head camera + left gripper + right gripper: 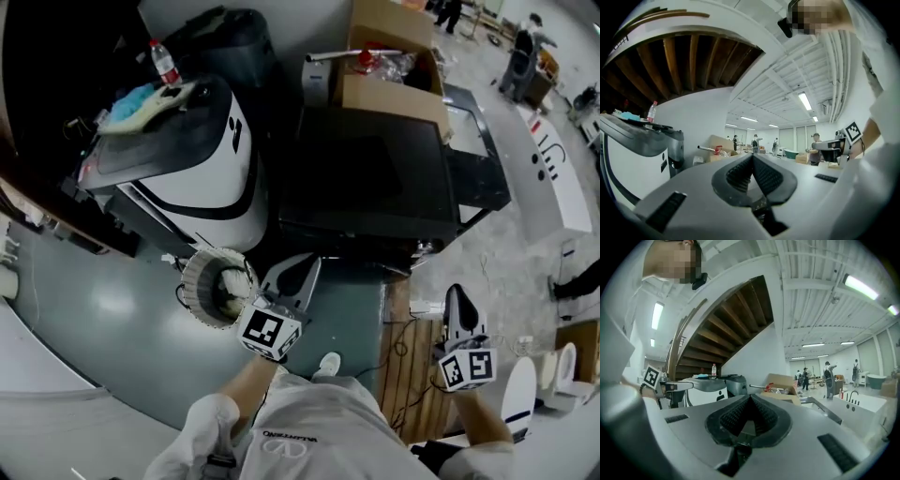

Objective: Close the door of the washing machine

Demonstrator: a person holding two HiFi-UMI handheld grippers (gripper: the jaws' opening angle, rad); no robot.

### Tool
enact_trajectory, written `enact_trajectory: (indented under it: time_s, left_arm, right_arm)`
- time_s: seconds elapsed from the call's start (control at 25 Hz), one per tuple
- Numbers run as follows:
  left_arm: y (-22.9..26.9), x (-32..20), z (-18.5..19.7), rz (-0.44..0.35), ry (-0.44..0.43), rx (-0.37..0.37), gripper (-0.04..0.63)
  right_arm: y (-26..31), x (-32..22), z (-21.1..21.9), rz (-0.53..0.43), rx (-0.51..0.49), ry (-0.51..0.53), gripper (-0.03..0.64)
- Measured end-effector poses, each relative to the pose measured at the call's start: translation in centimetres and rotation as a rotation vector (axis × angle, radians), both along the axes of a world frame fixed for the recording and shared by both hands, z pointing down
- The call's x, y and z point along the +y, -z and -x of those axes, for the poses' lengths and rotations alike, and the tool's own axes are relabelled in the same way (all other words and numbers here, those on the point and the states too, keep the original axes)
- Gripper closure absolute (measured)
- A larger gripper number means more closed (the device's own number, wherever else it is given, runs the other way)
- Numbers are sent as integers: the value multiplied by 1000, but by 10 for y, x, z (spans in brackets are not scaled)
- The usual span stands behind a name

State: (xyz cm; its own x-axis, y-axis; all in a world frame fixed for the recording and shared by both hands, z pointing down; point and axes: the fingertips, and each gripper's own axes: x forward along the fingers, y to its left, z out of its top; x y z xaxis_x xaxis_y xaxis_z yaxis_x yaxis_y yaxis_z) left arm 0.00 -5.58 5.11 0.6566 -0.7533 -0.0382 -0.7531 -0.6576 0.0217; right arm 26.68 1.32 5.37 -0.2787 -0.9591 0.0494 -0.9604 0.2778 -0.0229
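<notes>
Washing machine (202, 164), by my best read the white unit with the black stripe, sat ahead and left of the left tongs (302, 272), well apart; the right tongs (457, 300) were further off again. Both tongs were clenched on nothing, pads meeting at the tips, pointing level. Risks as I judged them: closed tips on a smooth panel could skate off instead of pushing the door home; the bottle (164, 62) and blue cloth (136, 101) lying on top of the unit could tip or slide if it got slammed; the round white ribbed object (217, 289) just left of the left tongs and the floor cables (401, 330) between the two tongs could snag a step-in. Hard to read: no view showed the door itself, so open or closed couldn't be told; the unit's lower front was cut off by the tongs' own body in the left gripper view; the big black box (370, 173) ahead of both tongs was too dark to identify.
</notes>
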Motion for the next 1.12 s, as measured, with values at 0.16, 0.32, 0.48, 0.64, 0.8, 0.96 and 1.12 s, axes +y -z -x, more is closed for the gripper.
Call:
enact_trajectory:
  time_s: [0.16, 0.32, 0.48, 0.64, 0.8, 0.96, 1.12]
  left_arm:
    - [32, 17, 19, -58, 22, 10, 594]
    - [44, 37, 33, -97, 30, 3, 593]
    - [53, 48, 35, -111, 28, 18, 593]
    - [58, 54, 28, -121, 9, 26, 592]
    - [60, 57, 23, -124, -6, 36, 592]
    - [57, 59, 18, -120, -20, 40, 594]
    - [56, 60, 19, -118, -17, 42, 594]
  right_arm:
    - [39, 20, -10, -61, 28, -17, 606]
    - [49, 38, -14, -97, 15, -41, 606]
    - [50, 44, -13, -108, -4, -42, 606]
    - [60, 44, -7, -128, -1, -22, 606]
    - [70, 44, 0, -154, 6, -2, 606]
    - [65, 48, 3, -154, -8, -6, 606]
    - [60, 50, 7, -146, -9, -2, 606]
